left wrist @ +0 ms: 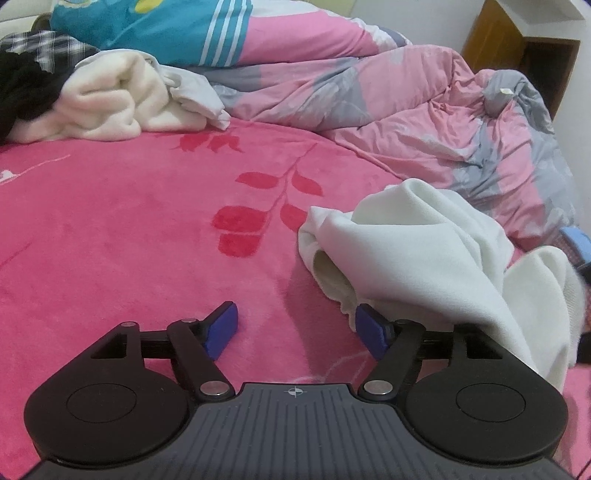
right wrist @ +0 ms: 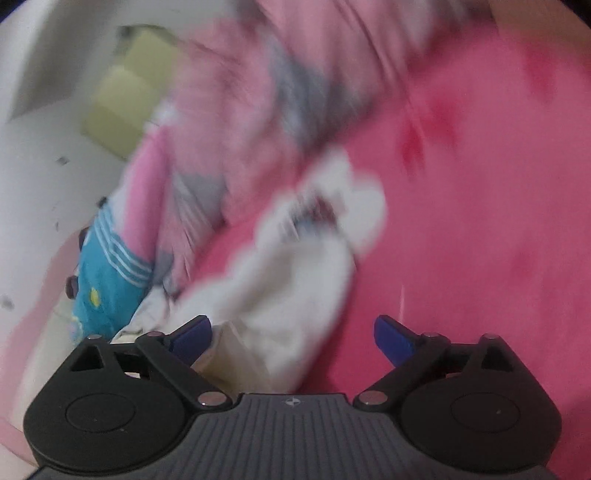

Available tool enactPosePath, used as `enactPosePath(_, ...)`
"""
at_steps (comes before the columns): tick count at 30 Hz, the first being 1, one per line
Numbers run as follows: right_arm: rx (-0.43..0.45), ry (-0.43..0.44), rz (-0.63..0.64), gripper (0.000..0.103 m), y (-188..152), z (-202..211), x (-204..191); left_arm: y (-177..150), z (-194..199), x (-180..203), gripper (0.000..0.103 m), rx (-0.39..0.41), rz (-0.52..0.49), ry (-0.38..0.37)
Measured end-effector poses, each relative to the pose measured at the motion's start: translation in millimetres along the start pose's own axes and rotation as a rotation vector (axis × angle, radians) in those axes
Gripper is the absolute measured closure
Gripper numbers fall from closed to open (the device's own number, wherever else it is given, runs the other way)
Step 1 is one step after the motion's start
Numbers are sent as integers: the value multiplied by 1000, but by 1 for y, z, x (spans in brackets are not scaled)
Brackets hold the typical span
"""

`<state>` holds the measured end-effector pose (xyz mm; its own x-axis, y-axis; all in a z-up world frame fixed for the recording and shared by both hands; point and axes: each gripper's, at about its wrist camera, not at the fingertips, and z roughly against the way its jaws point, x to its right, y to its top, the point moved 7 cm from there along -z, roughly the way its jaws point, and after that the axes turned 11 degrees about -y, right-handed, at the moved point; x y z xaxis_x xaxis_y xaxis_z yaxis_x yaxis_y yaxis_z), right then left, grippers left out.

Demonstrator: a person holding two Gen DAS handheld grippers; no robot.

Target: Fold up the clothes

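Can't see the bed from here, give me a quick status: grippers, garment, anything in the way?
Left gripper open, empty. Right gripper open, white garment below it, ungripped. Garment crumpled, unfolded, on pink blanket. Quilt bunched behind it.

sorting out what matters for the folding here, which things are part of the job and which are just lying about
Part of the job:
white garment, crumpled on the pink blanket
left gripper, open
right gripper, open

Just lying about:
cream fleece bundle
pink and grey quilt
blue striped fabric
plaid cloth
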<state>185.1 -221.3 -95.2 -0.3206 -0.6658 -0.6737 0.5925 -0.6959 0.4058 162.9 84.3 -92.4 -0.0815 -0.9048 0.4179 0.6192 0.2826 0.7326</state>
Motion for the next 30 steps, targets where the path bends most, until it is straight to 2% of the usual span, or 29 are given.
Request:
enactPosePath(1,-43,12,-38,8,-6,-14,7,0,-1,0,30,-1,-6,2)
enactPosePath(2,8,15,15,8,-15,-11,0,1,-2,-1,30,-3,-12,5)
enactPosePath(4,-31,88,47,8,-37,-7,-15,1,-5,-2,30,-6,-21,9)
enactPosePath(12,-192,250,20,9,-96,9,-48,6,-8,-11,33,4,30,14)
enactPosePath(15,-210,278,28,10,-110,16,-51,9,-6,-12,33,0,50,2)
enactPosePath(20,-227,323,-26,19,-123,30,-37,3,-3,8,34,-11,-2,-27)
enactPosePath(24,-211,313,-78,23,-117,49,-13,-1,-3,21,34,-21,-35,-53)
enactPosePath(27,-134,253,-74,22,-109,76,5,-3,-2,21,34,-27,-47,-61)
enactPosePath(30,-12,162,-51,18,-93,103,18,-6,0,17,33,-39,-49,-72)
